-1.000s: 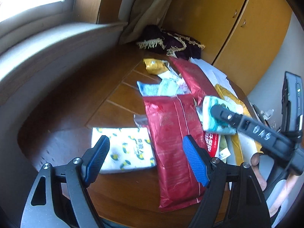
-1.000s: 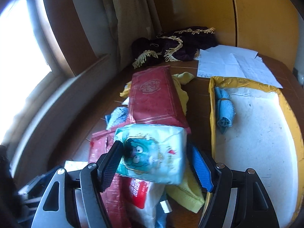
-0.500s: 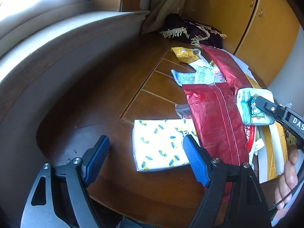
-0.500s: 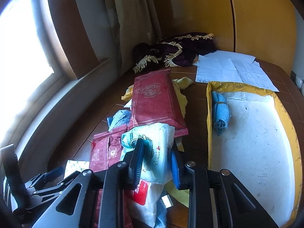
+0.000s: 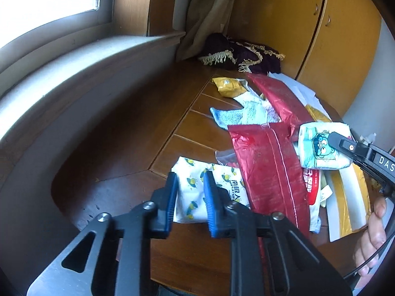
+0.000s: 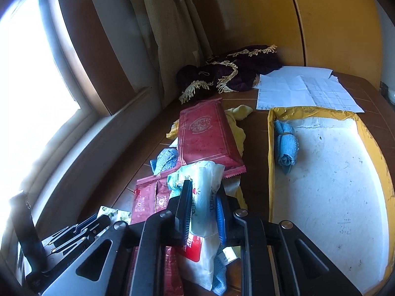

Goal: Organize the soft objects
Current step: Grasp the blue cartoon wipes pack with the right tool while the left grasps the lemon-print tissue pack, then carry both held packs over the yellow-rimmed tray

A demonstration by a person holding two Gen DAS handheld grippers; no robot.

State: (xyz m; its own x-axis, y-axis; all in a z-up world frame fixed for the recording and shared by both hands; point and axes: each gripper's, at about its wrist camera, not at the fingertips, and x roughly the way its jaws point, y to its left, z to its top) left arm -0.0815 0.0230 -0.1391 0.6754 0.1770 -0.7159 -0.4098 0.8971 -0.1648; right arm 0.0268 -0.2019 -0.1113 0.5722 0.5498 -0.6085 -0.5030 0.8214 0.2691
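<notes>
On the wooden table (image 5: 123, 133) lies a white tissue pack with lemon print (image 5: 229, 187). My left gripper (image 5: 191, 192) is shut on its left end. A white and teal tissue pack with a cartoon (image 6: 205, 187) is squeezed in my right gripper (image 6: 203, 202), just above the pile. The left wrist view shows that same pack (image 5: 318, 150) at the right, with a right finger (image 5: 350, 146) across it. Two red packs (image 6: 205, 133) (image 5: 266, 167), a blue cloth (image 5: 234, 116) and a yellow cloth (image 6: 239, 113) make up the pile.
A yellow-rimmed white tray (image 6: 270, 148) at the right holds a rolled blue cloth (image 6: 285, 145). Paper sheets (image 6: 296, 91) and a dark fringed cloth (image 6: 229, 74) lie at the back. A window ledge (image 5: 74, 74) runs along the left. A hand (image 5: 372, 241) holds the right gripper.
My left gripper went from wide open to shut around the lemon-print pack. The right gripper shut on the cartoon pack half a second ago and keeps its hold.
</notes>
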